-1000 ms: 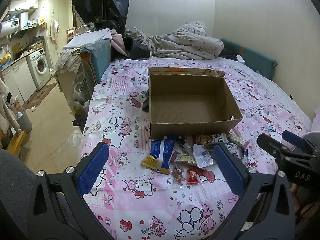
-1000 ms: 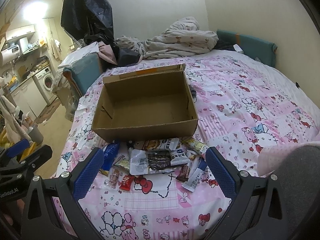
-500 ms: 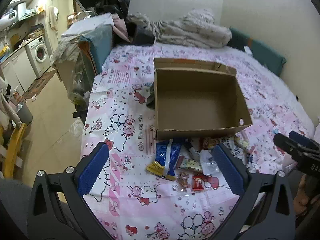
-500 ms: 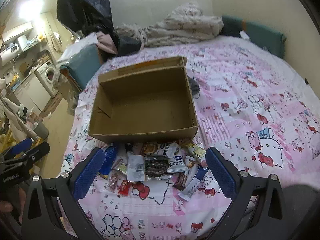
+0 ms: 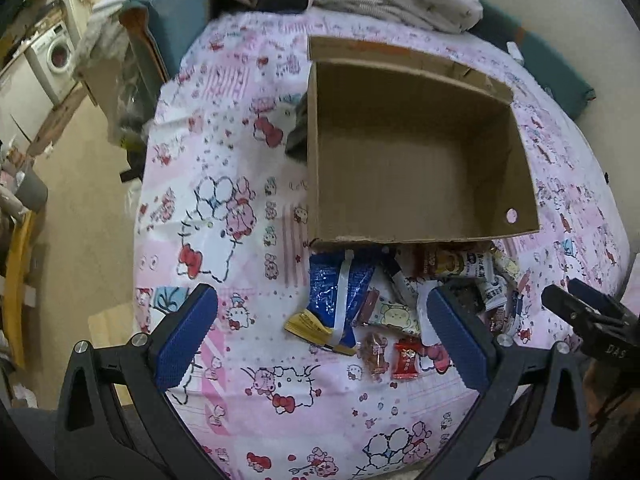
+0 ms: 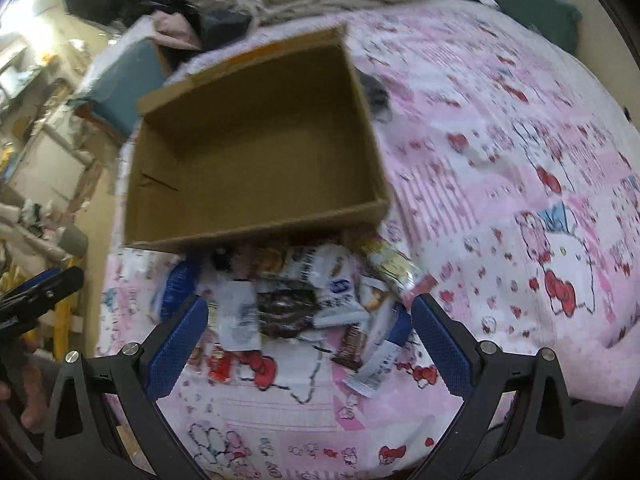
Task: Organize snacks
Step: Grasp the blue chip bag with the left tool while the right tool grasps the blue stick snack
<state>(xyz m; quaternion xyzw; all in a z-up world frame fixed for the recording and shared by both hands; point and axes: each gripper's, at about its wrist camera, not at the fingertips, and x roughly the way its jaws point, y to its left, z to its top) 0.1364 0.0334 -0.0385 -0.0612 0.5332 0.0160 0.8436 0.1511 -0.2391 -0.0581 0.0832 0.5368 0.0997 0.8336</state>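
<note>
Both the left gripper and right gripper are spread wide over the snacks; the wrapper text is unreadable, and "DAS" marks the right gripper.

My left gripper has blue textured pads on a black frame, and my right gripper matches it. The cardboard box is plain brown, with an orange strip on its flap at 12 o'clock. The bedsheet is pink and white patchwork printed with cartoon cats and red bows. Among the snacks, the big packet is blue with a white stripe and a yellow end; at its 4 o'clock lies a red candy. A dark brown glossy packet sits between white wrappers.
</note>
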